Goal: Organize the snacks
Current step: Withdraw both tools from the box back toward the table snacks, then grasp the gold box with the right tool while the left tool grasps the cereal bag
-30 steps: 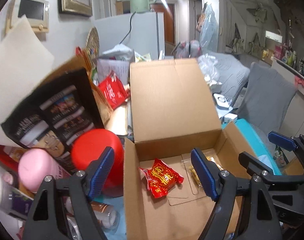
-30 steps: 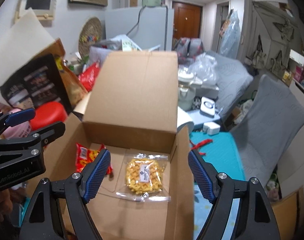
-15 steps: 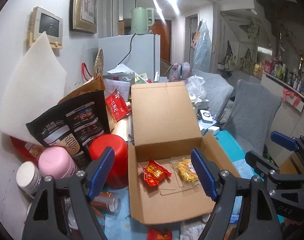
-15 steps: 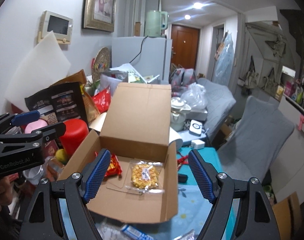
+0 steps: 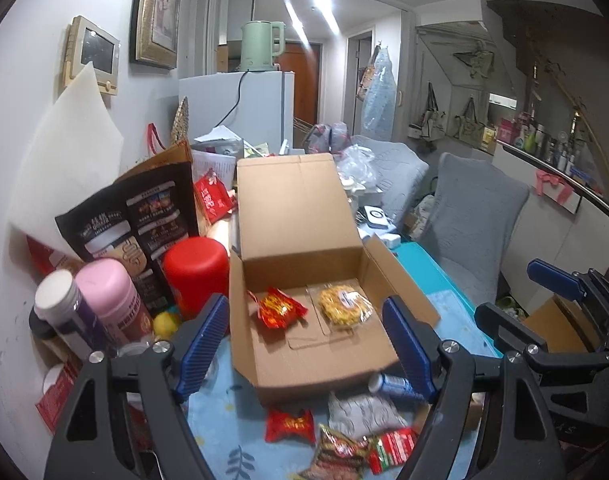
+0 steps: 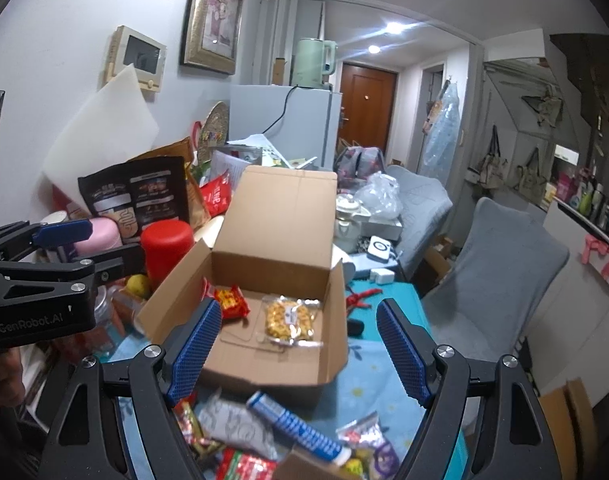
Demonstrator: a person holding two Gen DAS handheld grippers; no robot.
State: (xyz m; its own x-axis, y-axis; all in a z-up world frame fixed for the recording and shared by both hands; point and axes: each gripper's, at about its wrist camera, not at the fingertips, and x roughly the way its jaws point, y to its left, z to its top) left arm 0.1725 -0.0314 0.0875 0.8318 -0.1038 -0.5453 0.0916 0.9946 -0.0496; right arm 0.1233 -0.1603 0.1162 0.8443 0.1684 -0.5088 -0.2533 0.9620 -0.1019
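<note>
A: Where do the snacks lie from the two tongs?

B: Loose packets sit in a heap on the blue-clothed bench (image 5: 456, 320), just in front of the open cardboard box (image 5: 304, 364) and below both tongs. Two are already in the box: a red packet (image 5: 280, 308) and a clear bag of yellow crackers (image 5: 342, 306).

A: Are the tongs carrying anything?

B: No. The left tongs (image 5: 304, 344) and right tongs (image 6: 294, 348) both stand wide apart with nothing between their blue pads.

A: Which pair is nearer which snack?

B: A blue-and-white tube (image 6: 296, 426) lies slanted under the right tongs, its long axis running from near the box's front wall down toward the right. A small red packet (image 5: 290, 424) lies under the left tongs, so each seems to have its own closest pick.

A: Which way would they travel?

B: Likely downward and toward the holder, away from the box.
</note>
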